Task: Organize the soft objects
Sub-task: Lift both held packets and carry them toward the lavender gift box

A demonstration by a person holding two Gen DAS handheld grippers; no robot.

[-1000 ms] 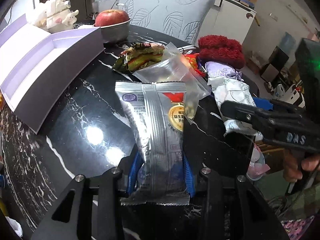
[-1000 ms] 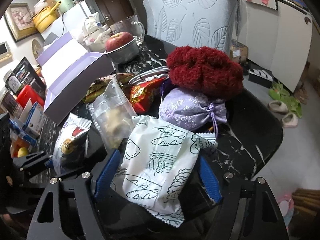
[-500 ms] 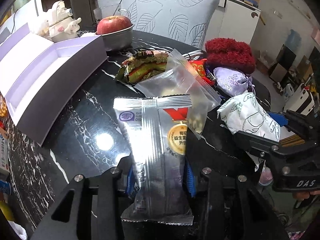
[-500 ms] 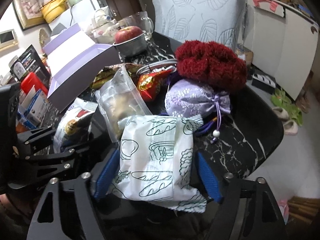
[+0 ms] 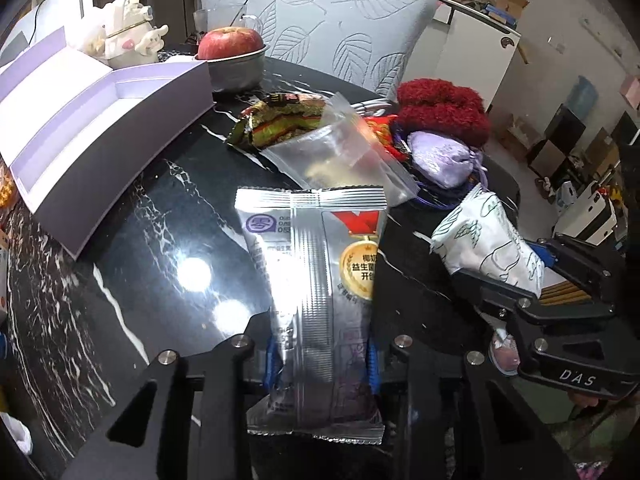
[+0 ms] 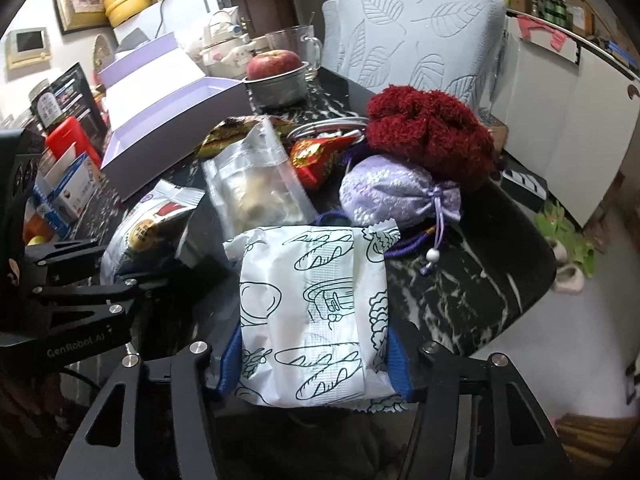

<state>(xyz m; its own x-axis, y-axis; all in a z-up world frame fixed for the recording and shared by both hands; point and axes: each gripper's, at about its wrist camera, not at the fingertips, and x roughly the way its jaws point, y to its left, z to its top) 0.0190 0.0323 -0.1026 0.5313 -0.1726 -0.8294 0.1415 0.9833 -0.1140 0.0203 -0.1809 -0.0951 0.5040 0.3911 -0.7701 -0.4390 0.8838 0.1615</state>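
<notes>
My left gripper point(image 5: 320, 360) is shut on a silver snack packet point(image 5: 316, 264), its blue pads pinching the lower half above the black marble table point(image 5: 140, 240). In the right wrist view my right gripper point(image 6: 316, 364) has its jaws closing, and both blue pads press on a white packet printed with bread drawings point(image 6: 316, 300). That packet also shows at the right of the left wrist view point(image 5: 488, 236). Beyond both lie a clear zip bag point(image 6: 256, 188), a lilac drawstring pouch point(image 6: 396, 196) and a red knitted piece point(image 6: 428, 140).
An open purple box point(image 5: 100, 128) lies at the table's left. Behind it stand an apple in a metal bowl point(image 5: 230, 42) and a white figurine point(image 5: 128, 36). A green-brown packet point(image 5: 284, 120) and a red wrapper point(image 6: 316, 156) lie mid-table. A leaf-patterned chair back point(image 6: 416, 40) stands behind.
The right gripper's pads have come in against the white packet, which now stands lifted and straighter. The left gripper has squeezed the silver packet narrower and raised it slightly.
</notes>
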